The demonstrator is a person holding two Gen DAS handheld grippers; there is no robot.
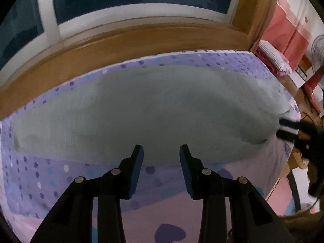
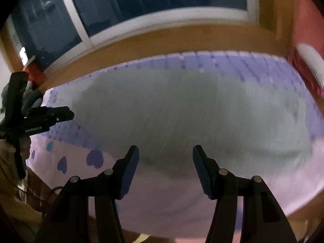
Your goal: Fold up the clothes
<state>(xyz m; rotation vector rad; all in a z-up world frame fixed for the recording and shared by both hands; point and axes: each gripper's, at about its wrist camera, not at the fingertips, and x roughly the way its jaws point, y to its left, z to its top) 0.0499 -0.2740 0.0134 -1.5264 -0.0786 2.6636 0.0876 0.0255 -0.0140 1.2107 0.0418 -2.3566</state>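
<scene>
You are working over a bed (image 1: 50, 182) whose sheet is purple with scattered dots across the far part and pale pink with dark heart shapes toward the near edge. A grey garment (image 1: 141, 109) lies spread flat directly on it, running nearly the whole width from the left edge to the right edge and stopping a little short of the far edge (its outline is blurred in the right wrist view, so finer folds cannot be made out). The far edge sits against a wooden ledge (image 1: 121, 44) below a window.
</scene>
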